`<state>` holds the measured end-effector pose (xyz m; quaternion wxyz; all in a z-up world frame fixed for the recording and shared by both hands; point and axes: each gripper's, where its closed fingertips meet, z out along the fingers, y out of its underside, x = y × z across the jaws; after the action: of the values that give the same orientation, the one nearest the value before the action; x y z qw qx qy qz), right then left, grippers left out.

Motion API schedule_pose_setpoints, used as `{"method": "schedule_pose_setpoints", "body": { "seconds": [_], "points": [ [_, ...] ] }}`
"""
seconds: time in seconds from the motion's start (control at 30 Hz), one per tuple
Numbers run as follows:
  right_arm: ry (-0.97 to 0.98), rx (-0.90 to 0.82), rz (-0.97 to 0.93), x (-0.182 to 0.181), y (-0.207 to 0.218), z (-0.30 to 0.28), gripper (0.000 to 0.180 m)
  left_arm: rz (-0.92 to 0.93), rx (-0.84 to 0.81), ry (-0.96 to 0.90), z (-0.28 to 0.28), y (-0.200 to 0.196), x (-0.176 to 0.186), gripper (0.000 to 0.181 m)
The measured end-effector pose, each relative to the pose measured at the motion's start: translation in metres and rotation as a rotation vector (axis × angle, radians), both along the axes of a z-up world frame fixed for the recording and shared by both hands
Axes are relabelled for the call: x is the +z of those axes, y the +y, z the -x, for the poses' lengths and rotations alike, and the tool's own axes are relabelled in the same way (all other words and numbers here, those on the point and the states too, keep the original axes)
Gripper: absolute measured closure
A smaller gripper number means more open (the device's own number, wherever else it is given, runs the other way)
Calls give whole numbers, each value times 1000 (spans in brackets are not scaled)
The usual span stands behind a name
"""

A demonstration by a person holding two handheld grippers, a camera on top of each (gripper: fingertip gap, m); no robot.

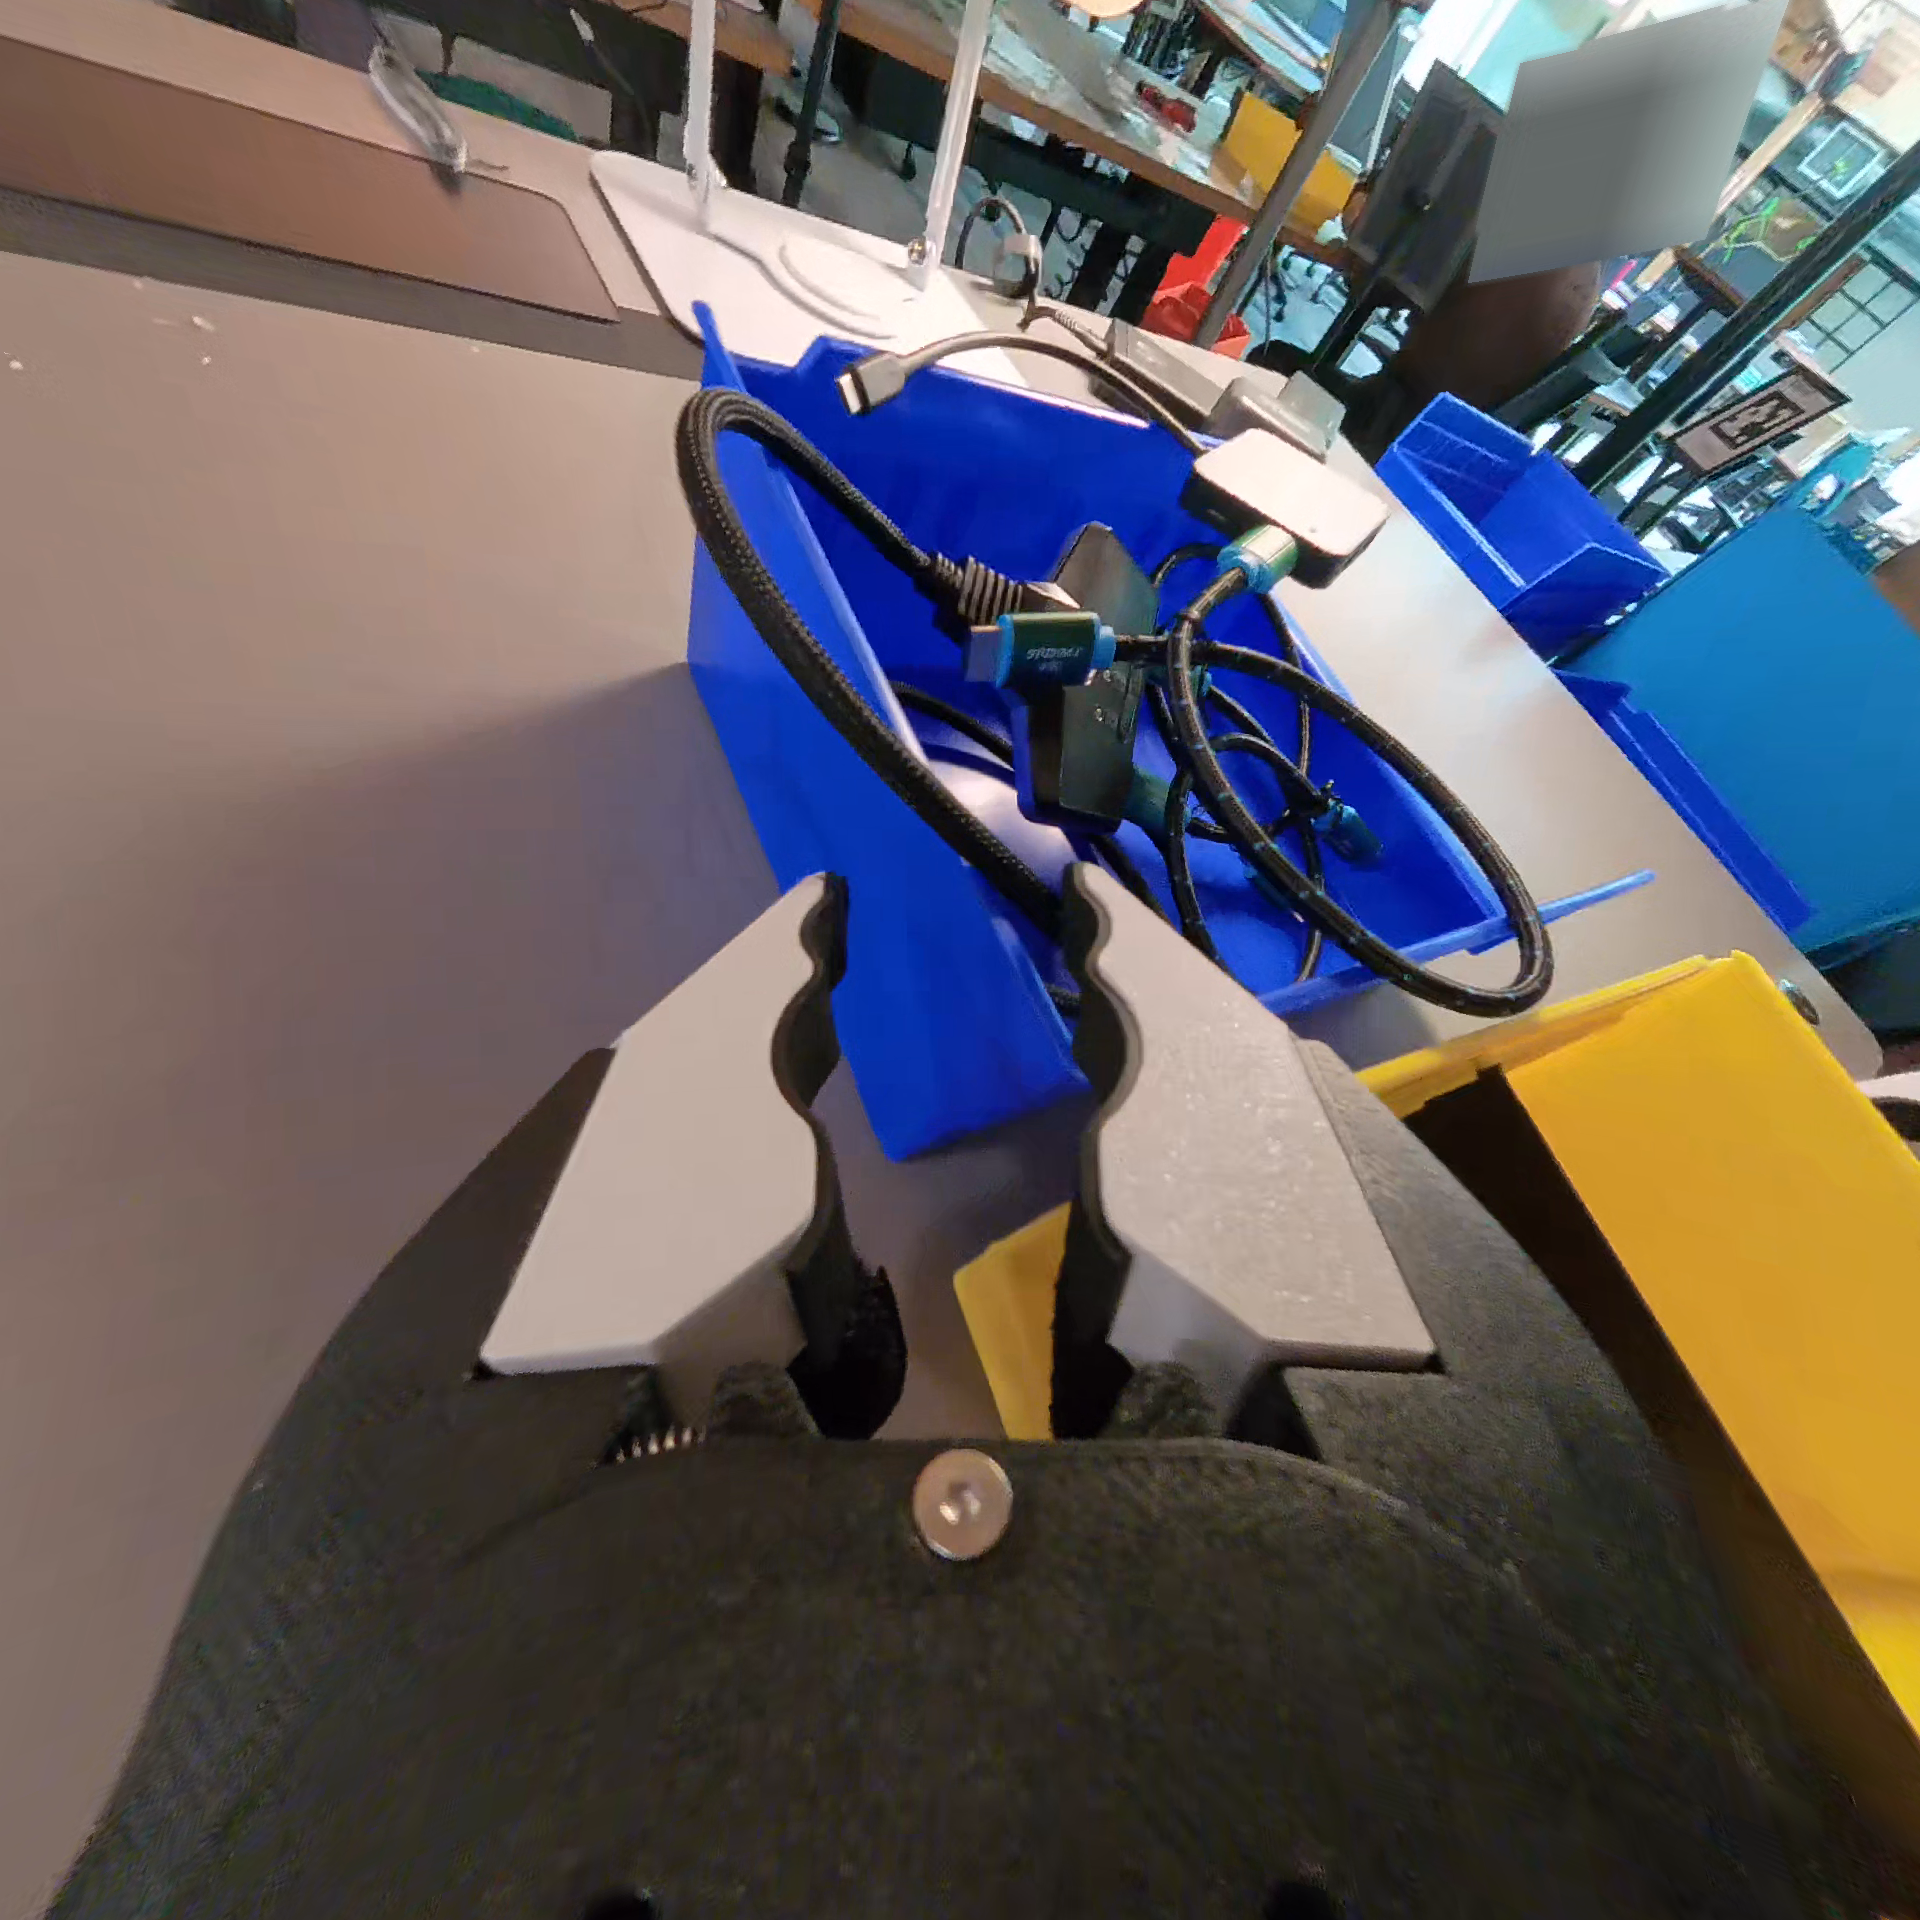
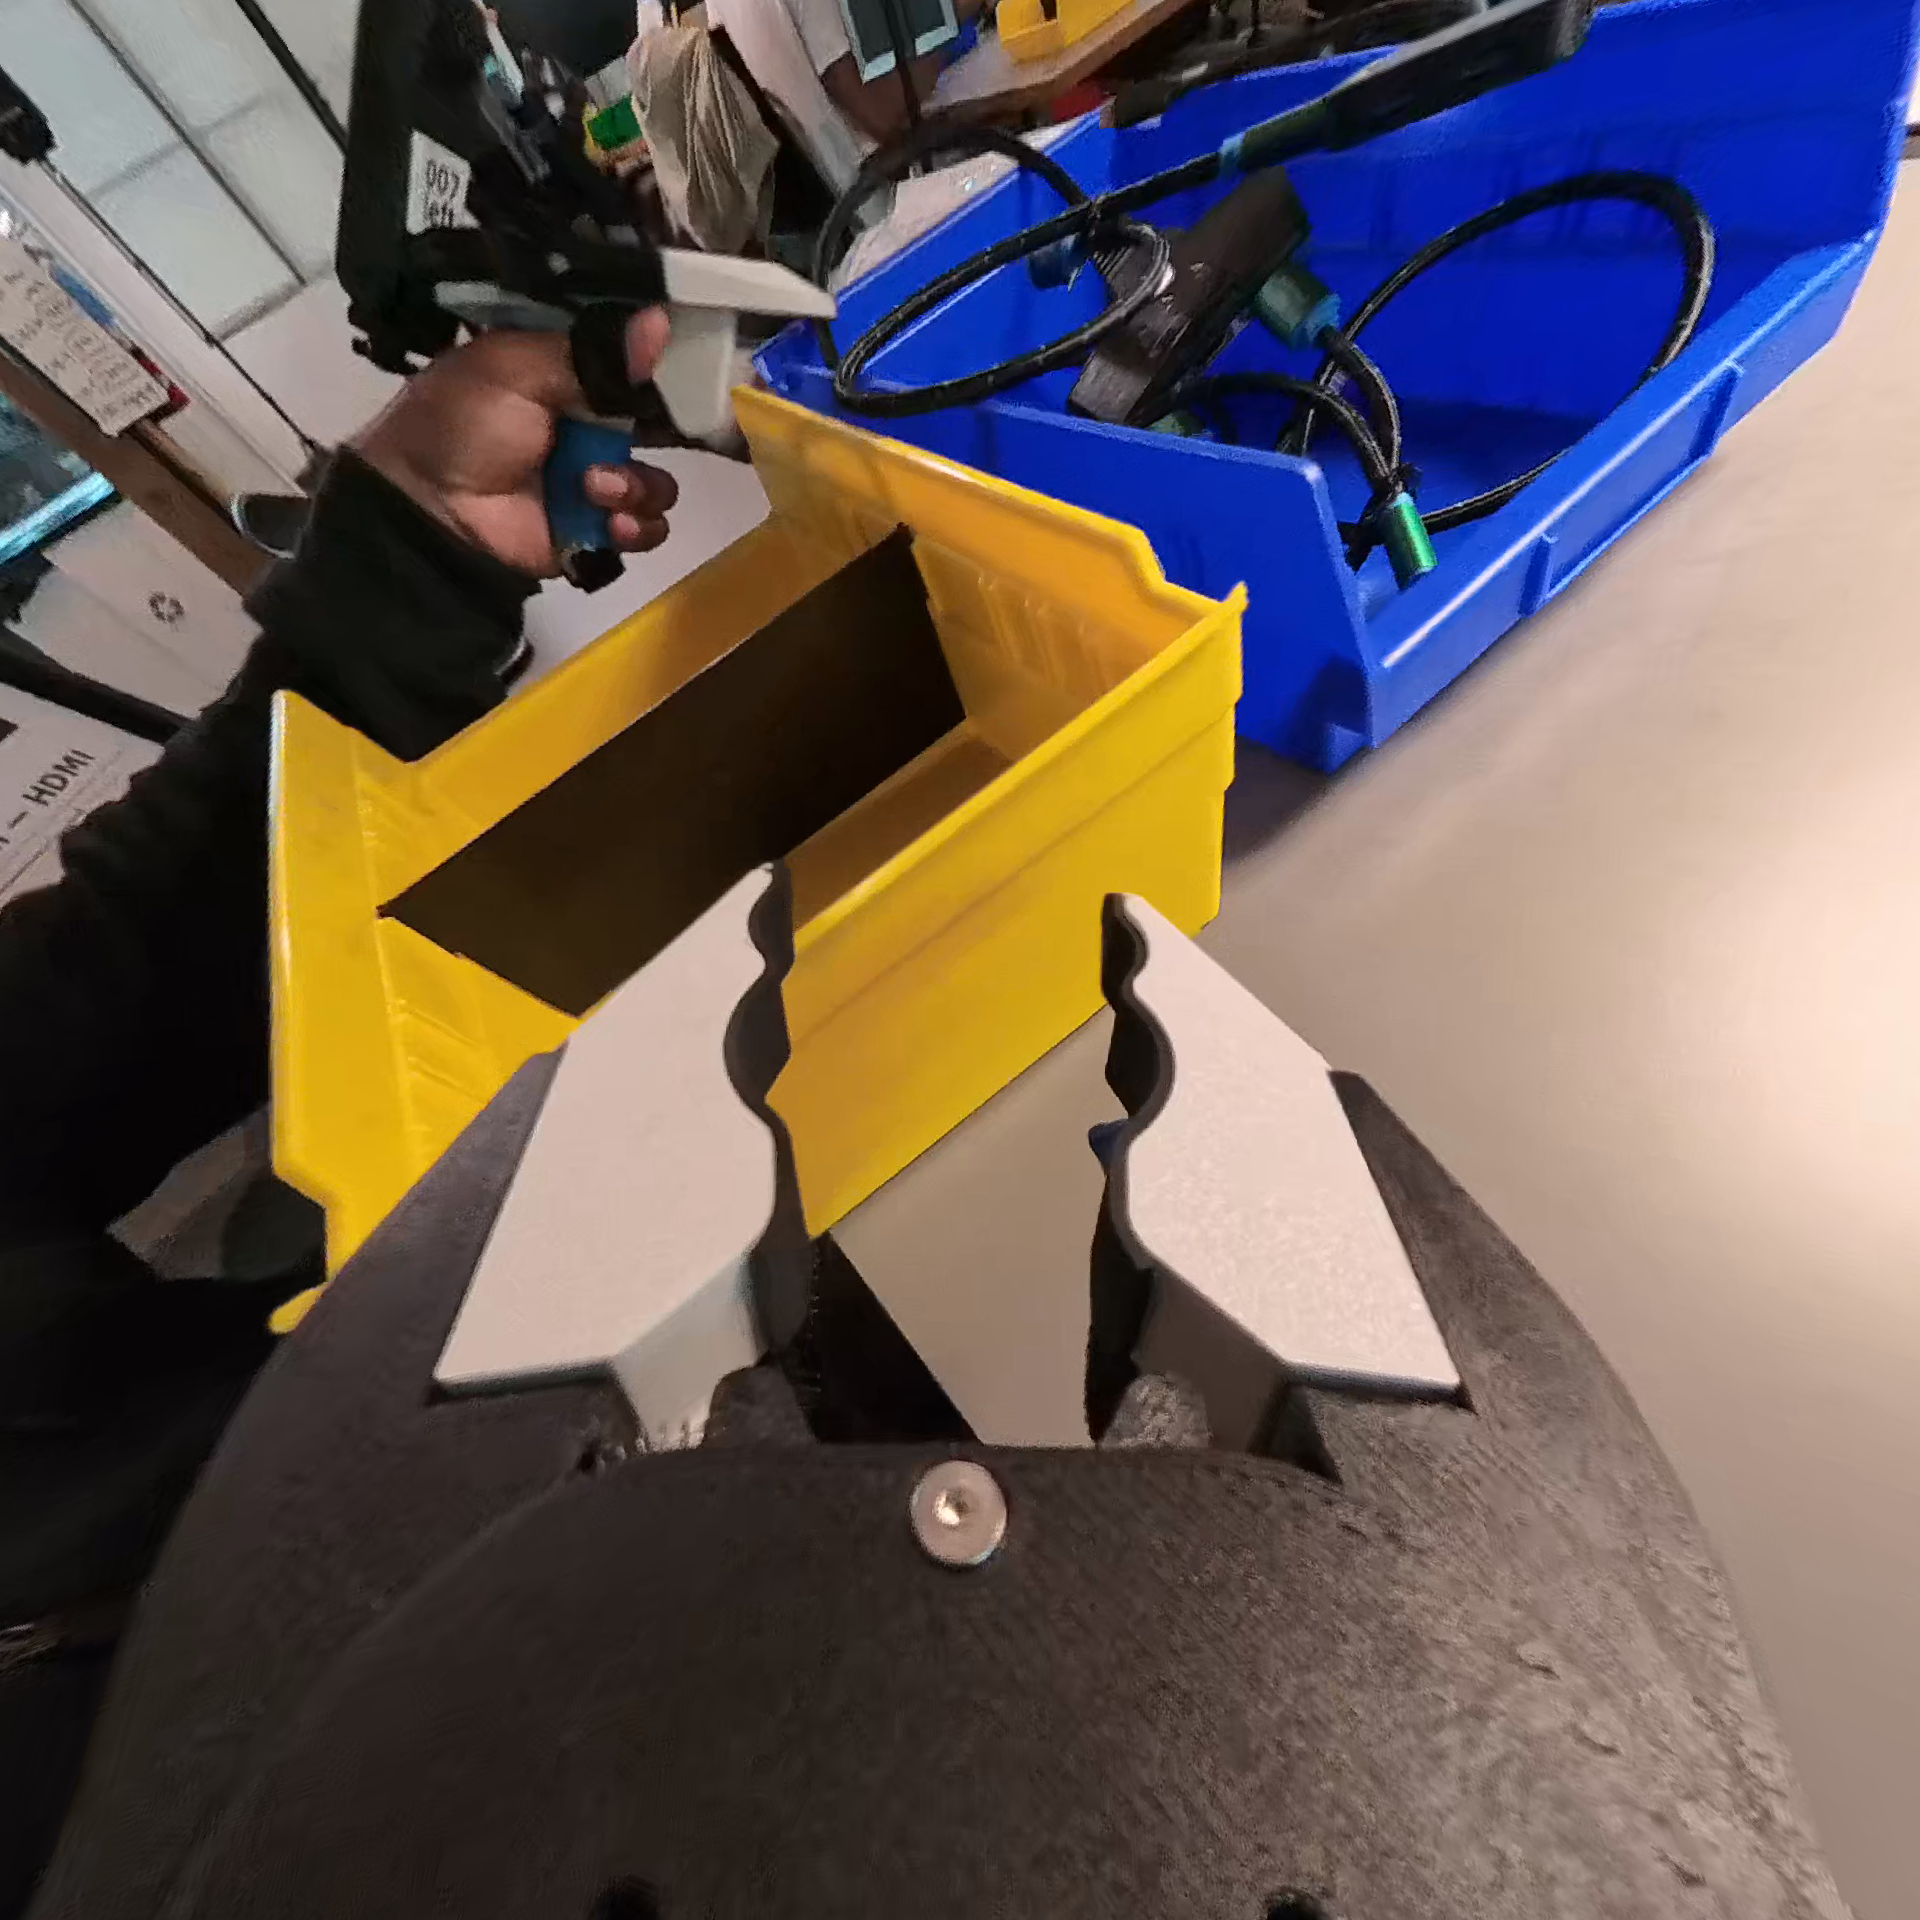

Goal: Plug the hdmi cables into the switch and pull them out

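A blue bin (image 1: 935, 1018) (image 2: 1507, 644) on the grey table holds braided black HDMI cables (image 1: 800, 665) (image 2: 1361, 416) with blue-green plugs (image 1: 1044, 646) (image 2: 1410, 537) and a black switch box (image 1: 1091, 727) (image 2: 1195, 301). A grey adapter box (image 1: 1288, 504) rests on the bin's far rim. My left gripper (image 1: 951, 888) is open and empty, just short of the bin's near corner; it also shows in the right wrist view (image 2: 727, 312), held by a hand. My right gripper (image 2: 940, 899) is open and empty, over the yellow bin's near wall.
A yellow bin (image 2: 997, 935) (image 1: 1714, 1195) with a dark bottom stands beside the blue bin, nearer to me. Another blue bin (image 1: 1507, 520) and a white lamp base (image 1: 727, 260) stand at the table's far side. A sleeved arm (image 2: 312, 675) reaches over the yellow bin. Spacing between my two grippers at the tips: around 30 cm.
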<state>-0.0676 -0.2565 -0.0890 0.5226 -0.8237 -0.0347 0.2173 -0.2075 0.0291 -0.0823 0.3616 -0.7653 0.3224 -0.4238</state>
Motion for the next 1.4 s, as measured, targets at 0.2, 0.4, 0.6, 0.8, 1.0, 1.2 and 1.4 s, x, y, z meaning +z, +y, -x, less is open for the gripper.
{"method": "schedule_pose_setpoints", "body": {
  "seconds": [0.2,0.4,0.6,0.8,1.0,1.2,1.4],
  "points": [
    [-79,47,18,2,10,-8,136,-30,14,-17,-7,5,4,163],
    [-183,71,53,4,8,-38,146,-94,67,28,11,22,6,170],
    [-192,78,15,25,-6,-56,134,-145,193,113,60,48,7,170],
    [-378,95,125,0,-10,-70,131,-123,201,89,99,51,8,170],
    [-491,96,159,-1,-5,-108,137,-163,340,125,154,80,18,171],
    [-626,-34,154,28,-6,-134,125,-290,434,178,182,60,60,148],
    [-537,176,13,51,-22,-41,123,-372,162,209,110,-25,71,129]
  ]
}}
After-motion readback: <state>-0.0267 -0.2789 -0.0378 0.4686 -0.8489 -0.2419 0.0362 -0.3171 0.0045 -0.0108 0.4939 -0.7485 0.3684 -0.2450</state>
